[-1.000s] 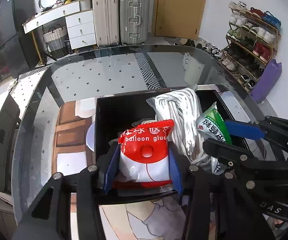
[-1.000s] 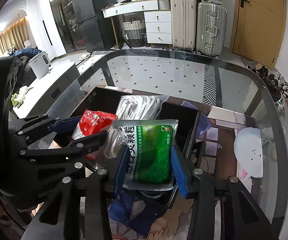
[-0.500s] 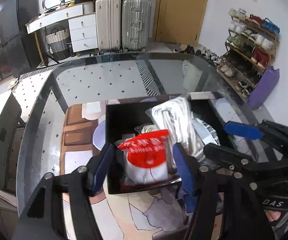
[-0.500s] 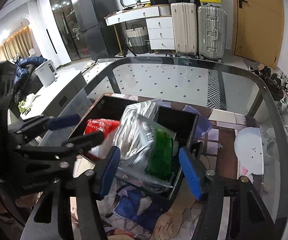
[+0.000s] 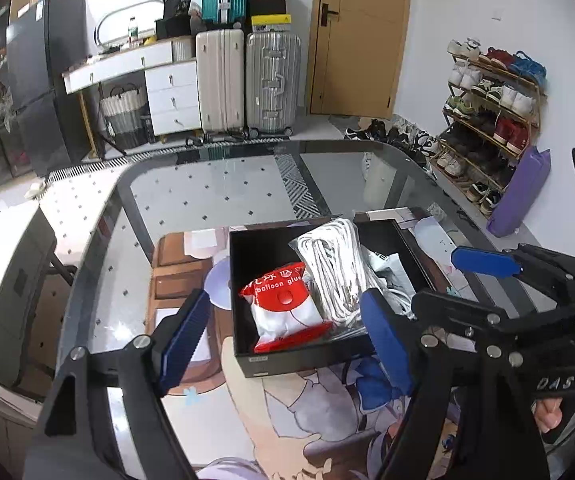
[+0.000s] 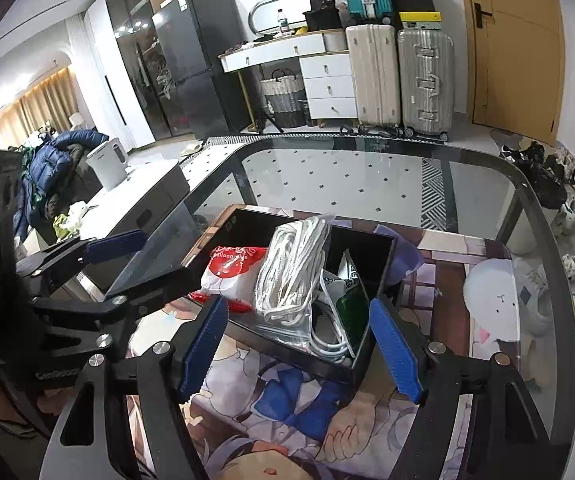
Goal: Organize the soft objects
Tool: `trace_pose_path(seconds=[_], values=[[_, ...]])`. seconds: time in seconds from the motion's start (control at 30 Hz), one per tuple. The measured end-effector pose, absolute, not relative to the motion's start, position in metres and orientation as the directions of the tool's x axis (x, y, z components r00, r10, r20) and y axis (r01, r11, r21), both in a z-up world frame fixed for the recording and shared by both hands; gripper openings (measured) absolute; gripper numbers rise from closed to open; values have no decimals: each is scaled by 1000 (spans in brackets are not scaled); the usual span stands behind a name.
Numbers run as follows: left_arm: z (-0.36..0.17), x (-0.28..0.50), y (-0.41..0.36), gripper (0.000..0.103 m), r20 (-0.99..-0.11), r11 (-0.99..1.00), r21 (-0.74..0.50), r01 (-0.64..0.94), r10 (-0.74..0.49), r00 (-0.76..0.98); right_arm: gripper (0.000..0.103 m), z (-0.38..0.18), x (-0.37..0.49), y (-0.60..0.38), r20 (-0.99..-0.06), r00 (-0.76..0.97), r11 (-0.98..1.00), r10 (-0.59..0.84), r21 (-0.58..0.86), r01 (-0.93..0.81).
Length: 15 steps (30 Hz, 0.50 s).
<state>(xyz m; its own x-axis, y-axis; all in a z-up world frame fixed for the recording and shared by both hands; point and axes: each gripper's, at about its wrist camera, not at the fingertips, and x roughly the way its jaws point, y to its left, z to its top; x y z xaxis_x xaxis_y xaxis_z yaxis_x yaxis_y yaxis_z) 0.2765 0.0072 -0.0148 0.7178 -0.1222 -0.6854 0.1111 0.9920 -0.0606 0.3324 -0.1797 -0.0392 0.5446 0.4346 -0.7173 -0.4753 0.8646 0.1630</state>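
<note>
A glass-topped table (image 5: 215, 184) with a dark rounded frame fills the middle of both views, and a printed cartoon mat (image 6: 439, 272) lies flat on its near end. On that mat sits a black open box (image 5: 243, 264), which holds the soft things: a red and white packet (image 5: 283, 304) marked "balloon glue" lies at the left of the box, a clear bag of coiled white rope (image 6: 291, 272) leans across the middle beside it, and a green packet (image 6: 351, 300) stands tucked against the box's right wall. The left gripper (image 5: 287, 340) hangs above the near edge of the box with its blue pads spread wide and nothing between them. The right gripper (image 6: 299, 344) hovers over the near right corner of the box, its jaws likewise wide apart and empty. Through the glass the pale floor with small dark diamonds shows. Beyond the table stand two upright suitcases (image 5: 247, 80), one beige and one silver, next to a white drawer unit (image 5: 171, 96) with a woven basket (image 5: 121, 114) beside it. A wooden door (image 5: 361, 36) is shut in the white wall, a shoe rack (image 5: 491, 96) lines the right side, and a dark fridge (image 6: 191, 68) stands at the left.
</note>
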Motion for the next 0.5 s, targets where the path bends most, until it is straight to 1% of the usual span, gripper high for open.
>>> trace_pose_path(seconds=[0.07, 0.17, 0.23, 0.3, 0.37, 0.4, 0.47, 0.5], values=[[-12, 268, 7, 78, -674, 994, -45, 102, -105, 731, 78, -37, 328, -181, -713, 553, 869, 431, 164, -467], [-5, 255, 9, 78, -648, 994, -66, 91, -111, 753, 83, -28, 316, -182, -694, 580, 875, 427, 155, -459], [1, 244, 12, 79, -623, 992, -90, 92, -128, 772, 85, -17, 302, -183, -665, 617, 880, 422, 136, -455], [6, 233, 13, 80, -603, 992, -88, 88, -123, 788, 86, -7, 288, -186, -633, 641, 878, 434, 137, -459], [9, 223, 13, 84, -582, 995, -71, 75, -103, 807, 92, 5, 272, -191, -591, 675, 880, 441, 138, -454], [11, 216, 14, 92, -565, 996, -67, 61, -88, 820, 94, 10, 263, -194, -569, 695, 884, 439, 137, -447], [14, 202, 14, 94, -533, 996, -73, 43, -76, 843, 99, 19, 248, -200, -521, 736, 894, 432, 137, -427], [16, 195, 16, 94, -517, 995, -84, 44, -81, 852, 100, 22, 241, -203, -501, 751, 897, 429, 139, -420]])
